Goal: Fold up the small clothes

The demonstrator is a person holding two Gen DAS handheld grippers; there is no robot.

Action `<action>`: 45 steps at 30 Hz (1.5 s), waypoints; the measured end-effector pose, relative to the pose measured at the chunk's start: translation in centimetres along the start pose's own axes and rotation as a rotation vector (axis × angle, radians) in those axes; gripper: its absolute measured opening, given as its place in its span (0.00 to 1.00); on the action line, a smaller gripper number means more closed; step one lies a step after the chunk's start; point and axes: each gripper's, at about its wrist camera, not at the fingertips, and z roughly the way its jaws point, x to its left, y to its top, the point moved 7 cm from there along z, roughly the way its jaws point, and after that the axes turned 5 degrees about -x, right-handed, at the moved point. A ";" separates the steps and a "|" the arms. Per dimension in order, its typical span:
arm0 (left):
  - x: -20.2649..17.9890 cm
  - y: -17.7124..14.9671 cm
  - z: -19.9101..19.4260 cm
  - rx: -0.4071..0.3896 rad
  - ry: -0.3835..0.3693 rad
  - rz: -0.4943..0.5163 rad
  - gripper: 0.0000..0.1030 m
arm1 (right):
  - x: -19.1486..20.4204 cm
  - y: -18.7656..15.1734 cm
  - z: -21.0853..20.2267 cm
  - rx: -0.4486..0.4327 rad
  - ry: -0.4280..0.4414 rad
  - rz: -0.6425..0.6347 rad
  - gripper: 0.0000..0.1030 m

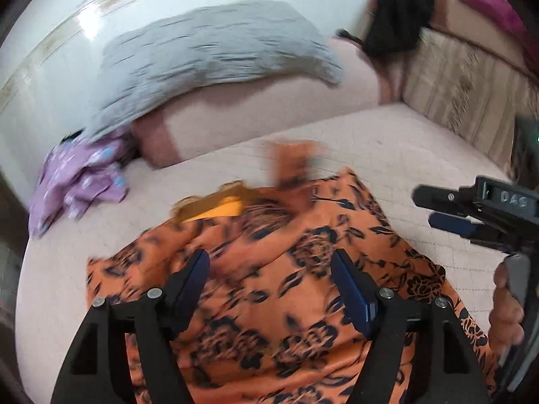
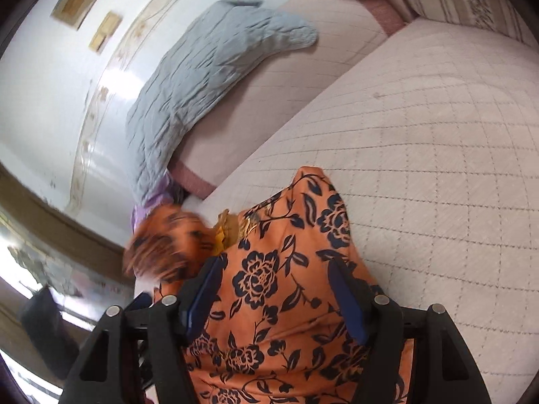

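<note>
The left gripper (image 1: 269,269) stands wide, jaws apart over the orange floral garment (image 1: 269,303), gripping nothing; the right gripper (image 2: 276,279) is likewise wide above the same cloth (image 2: 279,303), which lies on the quilted cushion (image 2: 421,134); at ten o'clock a purple garment (image 1: 77,181) sits crumpled; at twelve a grey quilt (image 1: 209,54) drapes the backrest; a black cloth (image 1: 394,17) hangs at one o'clock.

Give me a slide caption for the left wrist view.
Open left gripper over orange floral garment on sofa.
</note>
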 end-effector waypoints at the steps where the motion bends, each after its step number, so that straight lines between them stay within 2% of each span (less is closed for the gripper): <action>1: 2.3 -0.6 -0.6 -0.006 0.024 -0.069 0.79 | -0.1 -0.2 0.3 0.011 -0.001 0.001 0.70; 4: 9.1 -3.1 -1.4 -0.001 0.136 -0.257 0.82 | 0.4 -1.2 1.6 0.060 0.008 -0.017 0.70; 5: 12.2 -4.8 -1.4 0.021 0.190 -0.344 0.82 | 0.7 -1.8 2.1 0.077 0.013 -0.032 0.70; 7: 16.3 -7.2 -1.2 0.069 0.238 -0.468 0.82 | 1.5 -2.7 3.3 0.107 0.027 -0.059 0.70; 8: 18.8 -9.0 -0.9 0.101 0.257 -0.563 0.82 | 1.7 -3.1 3.9 0.122 0.042 -0.056 0.70; 10: 21.8 -11.4 -0.8 0.138 0.267 -0.691 0.81 | 1.9 -3.7 5.3 0.160 0.088 -0.013 0.70; 14: 24.7 -13.2 -0.3 0.157 0.273 -0.808 0.80 | 1.2 -4.1 8.0 0.225 0.208 0.167 0.70; 18: 25.2 -13.7 0.9 0.187 0.278 -0.812 0.68 | 0.7 -4.4 11.3 0.235 0.181 0.279 0.68; 22: 25.3 -14.1 2.2 0.213 0.268 -0.807 0.53 | 0.7 -3.8 13.0 0.153 0.140 0.359 0.59; 23: 25.2 -14.2 2.6 0.219 0.262 -0.802 0.46 | 0.7 -3.6 13.3 0.145 0.127 0.374 0.46; 24: 25.0 -14.3 2.9 0.219 0.258 -0.797 0.42 | 0.6 -3.5 13.6 0.146 0.112 0.383 0.24; 26: 24.8 -14.0 3.2 0.209 0.250 -0.785 0.17 | 0.2 -3.1 13.5 0.123 0.051 0.371 0.09; 27: 24.6 -13.8 3.4 0.205 0.248 -0.771 0.11 | 0.4 -2.9 13.0 0.104 0.031 0.347 0.07; 30: 24.7 -13.2 2.9 0.185 0.281 -0.742 0.08 | 2.0 -1.2 9.6 0.002 -0.002 0.203 0.06; 31: 24.8 -13.1 2.6 0.176 0.294 -0.738 0.03 | 2.5 -0.6 8.5 -0.030 -0.008 0.157 0.06; 34: 25.6 -12.8 1.3 0.147 0.378 -0.709 0.03 | 3.6 0.5 3.9 -0.111 -0.014 0.028 0.06; 35: 25.9 -13.0 1.0 0.148 0.385 -0.708 0.03 | 3.5 0.3 3.0 -0.104 -0.013 0.002 0.06; 37: 26.1 -13.5 1.1 0.170 0.387 -0.719 0.03 | 2.4 -1.2 3.5 0.014 -0.043 -0.050 0.06; 40: 25.7 -14.0 0.6 0.181 0.401 -0.697 0.03 | -1.6 -3.8 6.1 0.213 -0.214 -0.090 0.11; 41: 25.1 -13.7 0.4 0.173 0.392 -0.671 0.03 | -2.5 -4.1 6.4 0.251 -0.214 -0.080 0.13; 42: 24.6 -13.3 0.2 0.162 0.384 -0.648 0.03 | -3.0 -3.7 5.9 0.235 -0.153 -0.045 0.13; 43: 24.0 -12.7 -0.1 0.147 0.381 -0.621 0.03 | -3.5 -3.0 5.1 0.219 -0.138 -0.010 0.15; 45: 22.7 -11.2 -0.7 0.097 0.384 -0.546 0.03 | -4.3 -1.2 3.3 0.154 -0.125 0.025 0.25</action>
